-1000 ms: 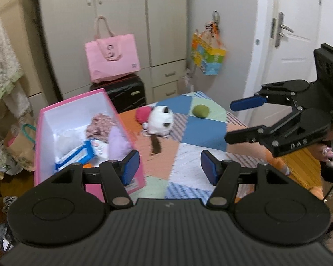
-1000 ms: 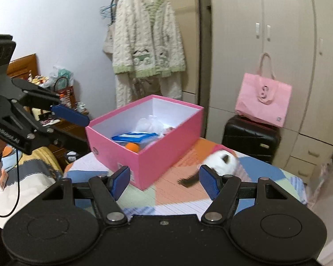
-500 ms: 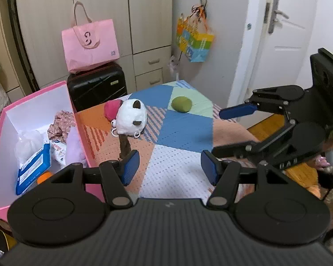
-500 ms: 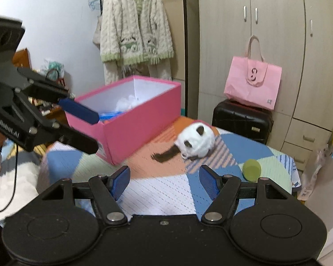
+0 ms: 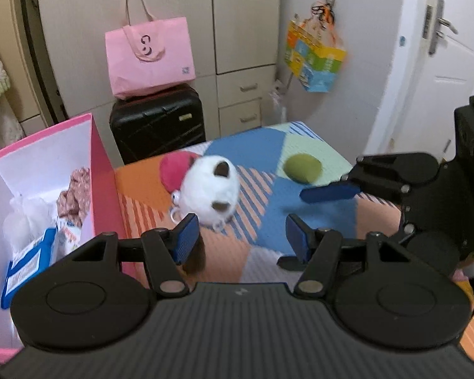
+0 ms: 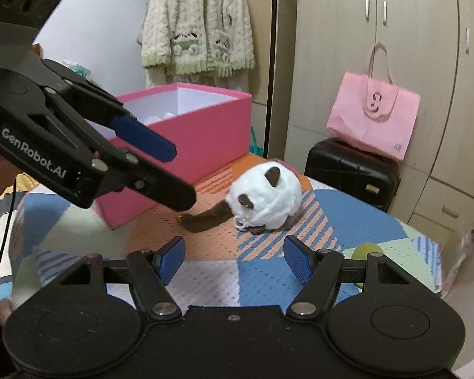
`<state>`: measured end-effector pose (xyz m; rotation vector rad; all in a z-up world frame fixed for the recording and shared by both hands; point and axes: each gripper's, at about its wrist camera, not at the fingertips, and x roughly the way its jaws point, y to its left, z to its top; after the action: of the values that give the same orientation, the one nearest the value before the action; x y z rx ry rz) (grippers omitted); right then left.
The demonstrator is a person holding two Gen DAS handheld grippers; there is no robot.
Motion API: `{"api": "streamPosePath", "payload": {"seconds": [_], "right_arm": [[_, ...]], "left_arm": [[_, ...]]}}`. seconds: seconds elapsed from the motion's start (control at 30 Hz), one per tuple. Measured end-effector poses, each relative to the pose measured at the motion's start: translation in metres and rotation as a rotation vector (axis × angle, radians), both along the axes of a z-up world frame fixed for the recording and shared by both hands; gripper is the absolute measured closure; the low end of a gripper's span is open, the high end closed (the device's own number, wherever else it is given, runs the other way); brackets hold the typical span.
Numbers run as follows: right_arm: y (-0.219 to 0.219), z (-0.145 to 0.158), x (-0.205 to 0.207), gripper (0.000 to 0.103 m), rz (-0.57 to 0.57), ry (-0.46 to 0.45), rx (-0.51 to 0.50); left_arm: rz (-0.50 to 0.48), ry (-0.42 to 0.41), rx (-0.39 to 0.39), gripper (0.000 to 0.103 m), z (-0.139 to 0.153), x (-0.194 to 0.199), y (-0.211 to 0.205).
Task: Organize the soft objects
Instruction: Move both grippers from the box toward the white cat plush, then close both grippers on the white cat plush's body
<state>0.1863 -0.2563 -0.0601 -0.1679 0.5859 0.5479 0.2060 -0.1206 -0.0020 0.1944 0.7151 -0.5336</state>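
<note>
A white plush ball with brown ears lies on the patchwork table, its brown tail stretched toward the pink box. A red plush sits behind it. A green ball lies to the right. My left gripper is open and empty, just in front of the white plush. My right gripper is open and empty, a little short of the plush; it also shows in the left wrist view.
The pink box holds cloth and packets. Behind the table stand a black suitcase with a pink bag, wardrobes and a white door. A cardigan hangs on the wall.
Both grippers have moved closer to the white plush. The left gripper has swung right from the box toward the plush. Both stay open.
</note>
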Motion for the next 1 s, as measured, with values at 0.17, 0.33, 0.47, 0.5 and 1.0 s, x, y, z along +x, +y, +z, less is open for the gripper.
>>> {"api": "streamPosePath", "payload": {"seconds": [0.17,0.33,0.47,0.5,1.0], "right_arm": [[0.003,-0.012,0.034,0.029,-0.024,0.026,-0.008],[0.006,-0.025,0.061,0.028,-0.042,0.029,0.005],[0.001,-0.029,0.075,0.017,-0.073,0.004,0.046],[0.000,-0.030,0.079,0.016,-0.069,0.011,0.062],[0.017,-0.048,0.106,0.017,0.016,0.127,0.109]], "left_arm": [[0.030,0.000,-0.029,0.043,-0.014,0.027,-0.010],[0.088,0.011,-0.073,0.043,-0.032,0.055,-0.017],[0.148,-0.012,-0.064,0.043,-0.043,0.068,-0.017],[0.157,-0.023,-0.056,0.043,-0.046,0.069,-0.017],[0.178,0.075,-0.120,0.043,-0.062,0.082,-0.013]]}}
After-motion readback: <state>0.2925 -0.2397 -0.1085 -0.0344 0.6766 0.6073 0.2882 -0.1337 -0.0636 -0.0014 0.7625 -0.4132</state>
